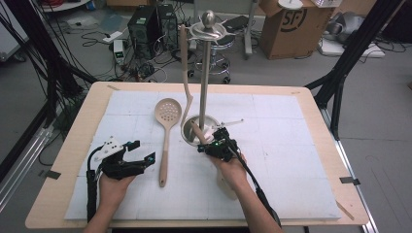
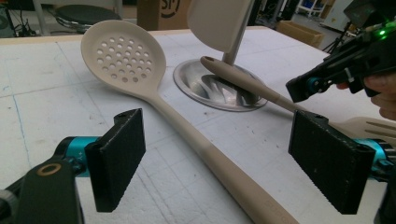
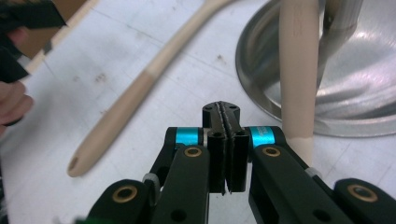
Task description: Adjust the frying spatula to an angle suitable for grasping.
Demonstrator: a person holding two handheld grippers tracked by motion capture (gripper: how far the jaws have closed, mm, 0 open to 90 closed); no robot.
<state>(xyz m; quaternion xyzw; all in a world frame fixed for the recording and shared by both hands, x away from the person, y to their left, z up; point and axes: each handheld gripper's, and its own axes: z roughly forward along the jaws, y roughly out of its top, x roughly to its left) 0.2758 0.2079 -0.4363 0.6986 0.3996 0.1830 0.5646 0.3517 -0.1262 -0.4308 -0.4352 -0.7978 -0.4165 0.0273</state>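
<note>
A beige perforated spoon (image 1: pixel 167 114) (image 2: pixel 123 58) lies on the white mat, handle toward me. My left gripper (image 1: pixel 143 150) (image 2: pixel 224 158) rests open beside it, and the spoon's handle runs between its pads (image 2: pixel 116 163) without touching them. A beige slotted turner (image 1: pixel 197 130) (image 2: pixel 252 84) leans with its handle end on the round base of the metal utensil stand (image 1: pixel 187 128) (image 2: pixel 191 81). My right gripper (image 1: pixel 203 147) (image 3: pixel 226 116) hangs just left of that handle (image 3: pixel 296 70), shut, with nothing between its pads. Another beige utensil (image 1: pixel 184 73) hangs from the stand's top.
The stand's pole (image 1: pixel 204 82) rises tall at mid-table, with a ball on top. The turner's slotted head (image 1: pixel 226 187) lies under my right wrist. Off the table behind are a cardboard box (image 1: pixel 291 24), computer cases and cables on the floor.
</note>
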